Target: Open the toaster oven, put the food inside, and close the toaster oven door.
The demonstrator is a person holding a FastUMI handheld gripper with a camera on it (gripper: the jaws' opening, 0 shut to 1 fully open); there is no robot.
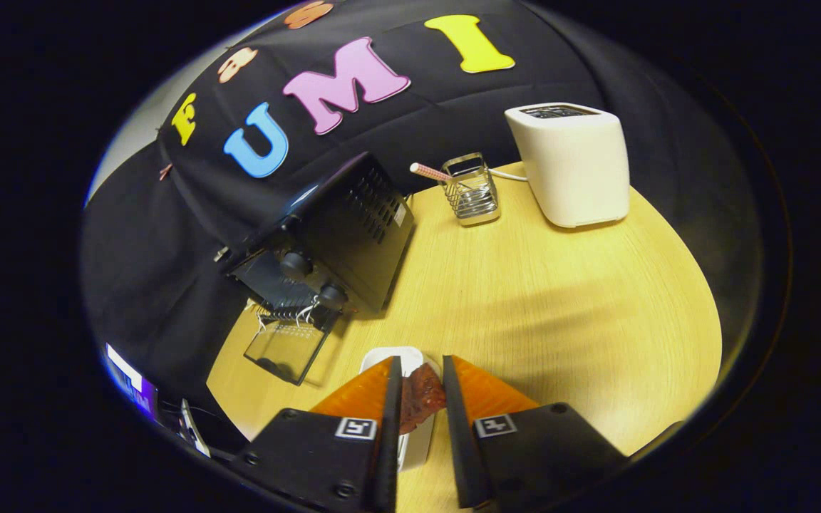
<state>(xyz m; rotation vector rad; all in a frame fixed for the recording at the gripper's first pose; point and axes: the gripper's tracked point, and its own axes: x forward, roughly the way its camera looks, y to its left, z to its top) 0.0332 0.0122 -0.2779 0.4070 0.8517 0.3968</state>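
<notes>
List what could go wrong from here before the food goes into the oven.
The fingers pinch the dark food only by its edges above the white dish; it could slip out. The toaster oven stands off to one side with its glass door folded down; the food could snag on the door.

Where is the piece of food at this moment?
In the gripper view the food sits between the gripper fingers, which press on it, above the white dish, near the open toaster oven.
</notes>
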